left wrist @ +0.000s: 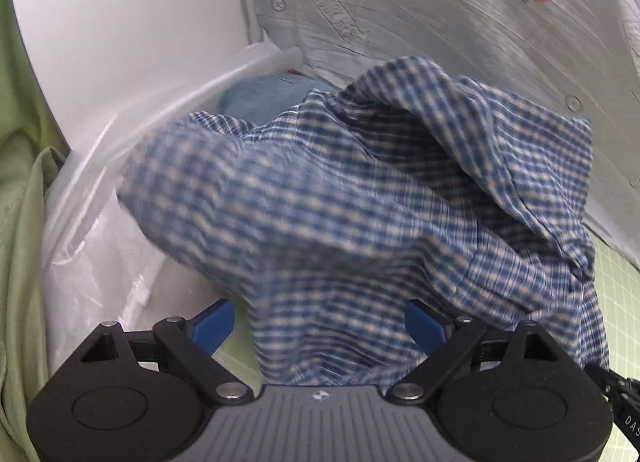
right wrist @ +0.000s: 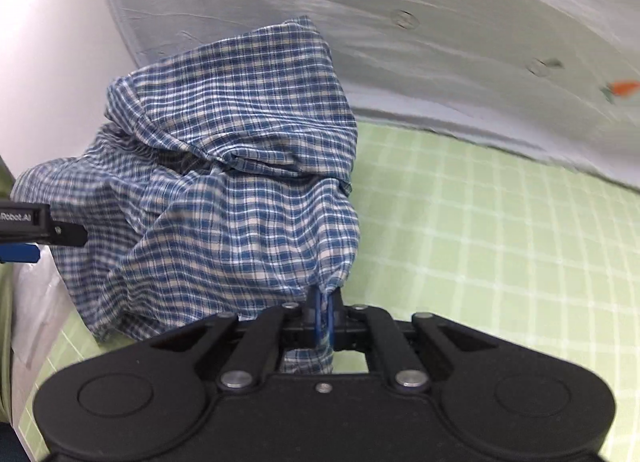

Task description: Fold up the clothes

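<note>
The blue checked garment (right wrist: 224, 181) hangs bunched above the green grid sheet (right wrist: 500, 262), its edge pinched tight in the clenched right gripper (right wrist: 323, 312); the left gripper (left wrist: 318, 328) gapes wide, cloth draped loosely between its fingers (left wrist: 212, 324)

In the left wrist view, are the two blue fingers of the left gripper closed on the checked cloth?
No, the left gripper stands open, its blue fingers far apart with the checked cloth hanging loose between them.
</note>
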Motion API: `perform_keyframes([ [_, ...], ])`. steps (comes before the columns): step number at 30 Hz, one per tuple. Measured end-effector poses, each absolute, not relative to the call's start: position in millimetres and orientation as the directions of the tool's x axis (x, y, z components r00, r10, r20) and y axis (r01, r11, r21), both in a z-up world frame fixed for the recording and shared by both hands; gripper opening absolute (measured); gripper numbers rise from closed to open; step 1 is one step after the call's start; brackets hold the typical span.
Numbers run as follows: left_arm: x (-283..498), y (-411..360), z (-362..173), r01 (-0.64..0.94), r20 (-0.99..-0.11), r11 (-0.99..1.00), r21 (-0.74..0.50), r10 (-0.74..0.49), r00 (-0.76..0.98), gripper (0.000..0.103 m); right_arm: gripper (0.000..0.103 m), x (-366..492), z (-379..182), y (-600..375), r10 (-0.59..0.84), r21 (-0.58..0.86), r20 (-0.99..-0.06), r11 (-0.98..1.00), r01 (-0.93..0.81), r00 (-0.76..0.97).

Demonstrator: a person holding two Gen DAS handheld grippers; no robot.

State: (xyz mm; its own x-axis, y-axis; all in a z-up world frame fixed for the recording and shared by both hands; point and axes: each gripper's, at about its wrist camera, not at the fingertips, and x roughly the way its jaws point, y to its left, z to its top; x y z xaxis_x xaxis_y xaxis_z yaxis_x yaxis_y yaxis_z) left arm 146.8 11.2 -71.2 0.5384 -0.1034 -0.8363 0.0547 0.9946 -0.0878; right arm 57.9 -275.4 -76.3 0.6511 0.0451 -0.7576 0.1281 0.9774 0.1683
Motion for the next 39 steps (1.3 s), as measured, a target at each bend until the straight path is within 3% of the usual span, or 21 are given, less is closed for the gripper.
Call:
perform_keyframes([
  [8, 54.3, -48.1, -112.2, 0.145, -0.916, 0.982, -0.123, -0.168, 0.365, 0.093, 0.009, -82.6, -97.9, -362.3, -0.054, 0.179, -0.852, 0.905, 0.386, 0.521],
  [13, 23.8, -65.6, -120.7, 0.115, -0.929, 0.984, -0.133, -0.164, 0.331, 0.093, 0.039, -93.5, -76.0, -380.8, -0.074, 0.178, -0.811, 0.914, 0.366, 0.581],
  [25, 25.7, -66.9, -134.9, -0.148, -0.951, 0.972, -0.181, -0.135, 0.279, 0.093, 0.07, -44.2, -66.2, -449.1, -0.02, 0.261, -0.742, 0.912, 0.315, 0.67],
  [33, 51.0, -56.8, -158.0, -0.306, -0.97, 0.928, -0.214, -0.165, 0.179, 0.093, 0.073, 30.9, -96.9, -467.6, 0.104, 0.335, -0.734, 0.915, 0.224, 0.671],
  [36, 56.9, -57.1, -165.4, -0.336, -0.969, 0.912, -0.233, -0.191, 0.154, 0.087, 0.073, 47.6, -103.8, -471.0, 0.154, 0.374, -0.708, 0.909, 0.181, 0.689],
  [37, 58.2, -57.4, -167.4, -0.34, -0.968, 0.909, -0.241, -0.2, 0.151, 0.075, 0.062, 50.7, -106.1, -472.2, 0.175, 0.393, -0.696, 0.905, 0.165, 0.697],
  [38, 59.0, -57.8, -168.9, -0.338, -0.967, 0.908, -0.247, -0.207, 0.152, 0.071, 0.054, 52.4, -108.1, -473.6, 0.195, 0.408, -0.689, 0.9, 0.151, 0.698],
  [39, 59.4, -58.2, -168.7, -0.336, -0.967, 0.909, -0.245, -0.203, 0.156, 0.065, 0.031, 52.8, -110.3, -475.5, 0.209, 0.42, -0.688, 0.896, 0.146, 0.695],
])
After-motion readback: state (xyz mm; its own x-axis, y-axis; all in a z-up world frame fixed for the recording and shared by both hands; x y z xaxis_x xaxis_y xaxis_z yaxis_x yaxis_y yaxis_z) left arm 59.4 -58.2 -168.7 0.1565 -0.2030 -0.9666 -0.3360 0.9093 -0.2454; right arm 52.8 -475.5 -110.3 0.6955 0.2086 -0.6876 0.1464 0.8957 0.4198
